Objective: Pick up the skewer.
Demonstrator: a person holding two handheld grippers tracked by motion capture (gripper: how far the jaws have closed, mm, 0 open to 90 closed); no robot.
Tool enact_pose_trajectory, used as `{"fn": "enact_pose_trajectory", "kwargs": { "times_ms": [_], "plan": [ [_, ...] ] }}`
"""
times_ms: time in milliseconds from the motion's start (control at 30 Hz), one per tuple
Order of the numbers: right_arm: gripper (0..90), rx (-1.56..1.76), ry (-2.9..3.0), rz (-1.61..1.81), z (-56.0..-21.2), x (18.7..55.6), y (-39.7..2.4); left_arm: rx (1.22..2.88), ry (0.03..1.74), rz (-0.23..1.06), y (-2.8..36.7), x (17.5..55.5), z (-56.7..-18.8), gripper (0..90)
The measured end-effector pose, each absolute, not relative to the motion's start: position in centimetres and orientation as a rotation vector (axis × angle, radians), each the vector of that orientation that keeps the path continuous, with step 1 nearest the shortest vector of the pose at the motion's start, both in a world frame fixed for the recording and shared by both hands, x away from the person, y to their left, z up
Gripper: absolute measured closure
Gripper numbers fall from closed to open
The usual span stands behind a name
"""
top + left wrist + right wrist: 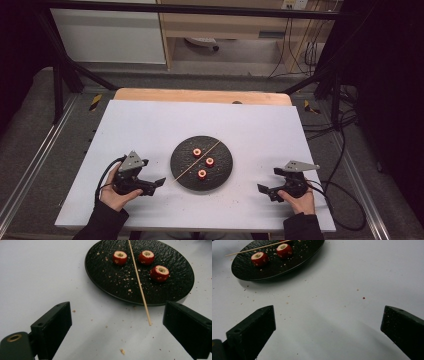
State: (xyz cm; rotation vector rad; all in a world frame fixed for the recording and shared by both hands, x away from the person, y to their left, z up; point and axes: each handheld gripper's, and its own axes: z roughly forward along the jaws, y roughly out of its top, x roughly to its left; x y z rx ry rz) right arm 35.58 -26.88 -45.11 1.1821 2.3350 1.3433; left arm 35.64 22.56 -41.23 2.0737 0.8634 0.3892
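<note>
A round black plate (220, 175) (175, 287) (242, 270) lies mid-table on the white board. Three red cored fruit pieces (197, 152) (209, 162) (201, 174) sit on it, seen closer as (119, 257), (146, 257), (159, 273) and two as (259, 258), (284, 250). A thin wooden skewer (196, 161) (139, 282) (257, 248) lies across the plate, its end overhanging the rim toward the left gripper. My left gripper (159, 183) (117, 330) rests open left of the plate. My right gripper (267, 181) (328, 325) rests open on the right, holding nothing.
Crumbs are scattered on the plate and the white board (150, 125) around it. A wooden table edge (200, 95) shows beyond the board. Metal frame rails (30, 160) flank both sides, and cables (340, 150) lie on the floor at the right.
</note>
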Motion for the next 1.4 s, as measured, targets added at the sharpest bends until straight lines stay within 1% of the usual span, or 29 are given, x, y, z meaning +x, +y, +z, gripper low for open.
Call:
{"fn": "enact_pose_trajectory", "kwargs": {
  "times_ms": [267,433,867,1233,1400],
  "plan": [
    [0.5,1.182,2.336,1.341,-45.1,35.6,-26.9,2.108,0.842,0.401,20.8,36.4,-40.2,8.3],
    [0.5,1.184,2.337,1.340,-45.1,35.6,-26.9,2.136,0.839,0.387,19.3,37.0,-39.8,8.5],
    [0.5,1.184,2.339,1.337,-45.1,35.6,-26.9,2.236,0.852,0.345,16.2,38.6,-40.5,10.6],
    [0.5,1.186,2.341,1.334,-45.1,35.6,-26.9,2.311,0.870,0.288,14.1,39.9,-41.2,18.7],
    [0.5,1.180,2.341,1.337,-45.1,35.6,-26.9,2.337,0.882,0.285,13.5,40.2,-41.3,29.6]
  ]
}}
